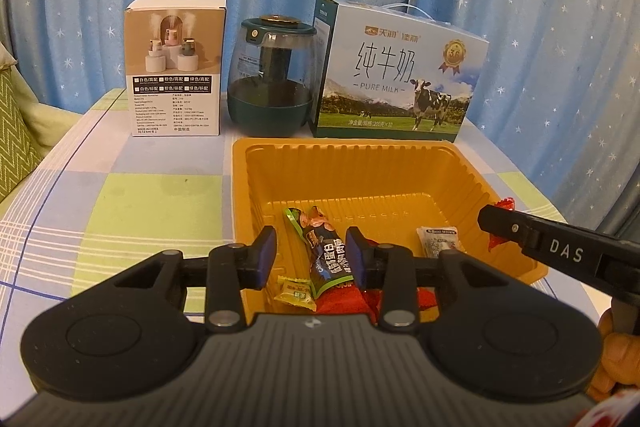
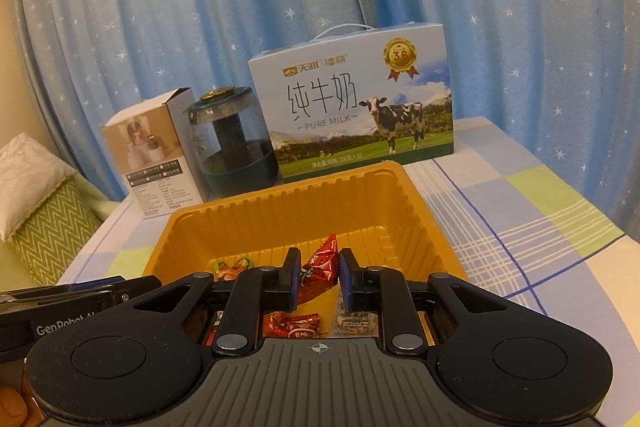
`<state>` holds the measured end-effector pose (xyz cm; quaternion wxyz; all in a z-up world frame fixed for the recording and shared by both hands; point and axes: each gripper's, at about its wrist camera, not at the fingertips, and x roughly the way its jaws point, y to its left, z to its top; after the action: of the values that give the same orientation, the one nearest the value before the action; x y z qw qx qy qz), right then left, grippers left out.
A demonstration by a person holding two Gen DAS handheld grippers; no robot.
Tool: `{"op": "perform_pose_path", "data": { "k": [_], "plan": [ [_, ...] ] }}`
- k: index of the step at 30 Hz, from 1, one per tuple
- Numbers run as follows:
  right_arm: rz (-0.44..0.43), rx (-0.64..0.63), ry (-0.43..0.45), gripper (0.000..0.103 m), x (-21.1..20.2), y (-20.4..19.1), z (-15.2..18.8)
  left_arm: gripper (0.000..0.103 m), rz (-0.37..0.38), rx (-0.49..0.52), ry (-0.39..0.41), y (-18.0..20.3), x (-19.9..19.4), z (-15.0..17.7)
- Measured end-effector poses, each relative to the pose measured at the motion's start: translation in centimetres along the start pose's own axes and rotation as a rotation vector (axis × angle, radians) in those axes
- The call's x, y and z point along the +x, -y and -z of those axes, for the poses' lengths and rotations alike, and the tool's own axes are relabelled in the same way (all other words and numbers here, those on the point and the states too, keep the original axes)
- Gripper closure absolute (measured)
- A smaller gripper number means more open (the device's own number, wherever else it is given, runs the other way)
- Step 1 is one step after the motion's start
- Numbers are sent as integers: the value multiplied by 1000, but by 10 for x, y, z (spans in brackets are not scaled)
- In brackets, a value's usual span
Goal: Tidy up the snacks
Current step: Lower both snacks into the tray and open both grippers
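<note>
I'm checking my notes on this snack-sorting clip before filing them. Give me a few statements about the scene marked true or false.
1. The right tongs are shut on a red snack packet. True.
2. The yellow tray has no snacks in it. False: several wrapped snacks lie in it, among them a long dark snack stick and a small yellow candy.
3. The milk carton stands behind the tray. True.
4. The dark green humidifier stands to the right of the milk carton. False: it stands left of it, between the carton and a white product box.
5. The table wears a plain red cloth. False: the tablecloth is checked in pale blue, green and white.
</note>
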<state>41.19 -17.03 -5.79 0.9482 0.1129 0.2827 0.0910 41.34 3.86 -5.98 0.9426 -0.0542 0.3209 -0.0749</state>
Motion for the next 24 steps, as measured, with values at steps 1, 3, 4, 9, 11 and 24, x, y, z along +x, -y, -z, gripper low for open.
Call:
{"op": "perform_pose_path", "data": {
  "k": [1,3,4,9,11,24],
  "plan": [
    [0,-1,1,83,1,0,0,69,0,1,1,0,0,0],
    [0,0,1,83,2,0,0,69,2,2,1,1,-1,0],
    [1,2,1,83,2,0,0,69,3,2,2,1,-1,0],
    [-3,4,5,83,3,0,0,69,3,1,3,1,-1,0],
    [-17,12,8,82,3,1,0,69,3,0,2,1,-1,0],
    [-22,161,41,42,0,28,-5,68,4,4,3,1,-2,-1]
  ]
}}
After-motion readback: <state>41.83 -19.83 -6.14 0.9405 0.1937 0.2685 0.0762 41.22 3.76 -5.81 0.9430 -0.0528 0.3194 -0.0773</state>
